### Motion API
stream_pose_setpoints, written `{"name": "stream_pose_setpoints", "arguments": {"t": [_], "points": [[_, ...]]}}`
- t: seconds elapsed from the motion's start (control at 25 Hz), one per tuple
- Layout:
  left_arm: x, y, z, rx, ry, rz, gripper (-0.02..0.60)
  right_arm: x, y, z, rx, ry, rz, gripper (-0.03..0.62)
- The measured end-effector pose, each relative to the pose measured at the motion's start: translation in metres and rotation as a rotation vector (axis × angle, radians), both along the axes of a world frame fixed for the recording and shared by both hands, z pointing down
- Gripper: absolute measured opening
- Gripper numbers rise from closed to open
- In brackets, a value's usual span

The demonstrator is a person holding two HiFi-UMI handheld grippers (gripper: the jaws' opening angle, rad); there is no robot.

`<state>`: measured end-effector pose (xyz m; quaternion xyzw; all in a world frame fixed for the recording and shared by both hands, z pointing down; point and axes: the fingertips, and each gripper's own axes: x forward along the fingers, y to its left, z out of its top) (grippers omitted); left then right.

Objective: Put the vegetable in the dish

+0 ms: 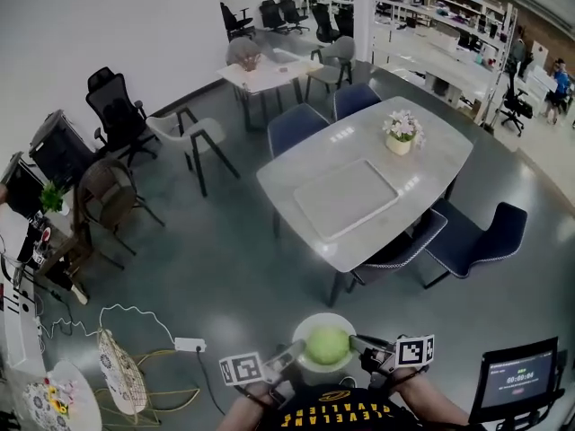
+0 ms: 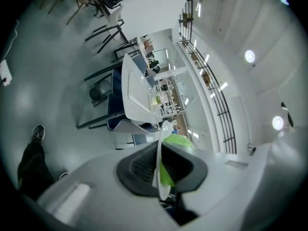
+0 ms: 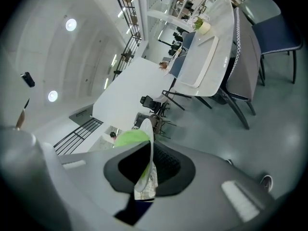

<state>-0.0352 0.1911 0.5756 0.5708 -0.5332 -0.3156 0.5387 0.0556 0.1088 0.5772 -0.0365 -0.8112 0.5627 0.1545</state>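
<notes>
Left tongs (image 2: 159, 172), right tongs (image 3: 144, 170) pinch dish (image 1: 305, 326) (vegetable (image 2: 179, 141) half-hidden).

The left hand-held gripper (image 2: 160, 170) fills the bottom of the frame, its two dark jaws closed on the rim of a white dish (image 2: 164, 127) seen edge-on. A green vegetable (image 2: 178, 140) shows just right of the dish. Above centre stands a white surface (image 2: 132, 88) with chairs (image 2: 108, 30) beyond it. At lower left a shoe (image 2: 38, 133) rests on the grey floor (image 2: 43, 81).
</notes>
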Motion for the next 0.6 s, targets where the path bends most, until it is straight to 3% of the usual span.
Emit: {"name": "stream_pose_setpoints", "arguments": {"t": [0.28,0.52,0.6], "points": [[-0.102,-0.034,-0.013,0.025,-0.014,0.148,0.018,-0.097,-0.019,-0.020,0.015,-0.041,0.116,0.028],[-0.165,-0.061,-0.009,0.015,-0.003,0.247,0.018,-0.147,-0.035,-0.011,-0.037,0.044,0.266,0.028],[-0.178,-0.071,-0.009,0.018,-0.002,0.279,0.018,-0.162,-0.042,-0.016,-0.009,0.018,0.272,0.028]]}}
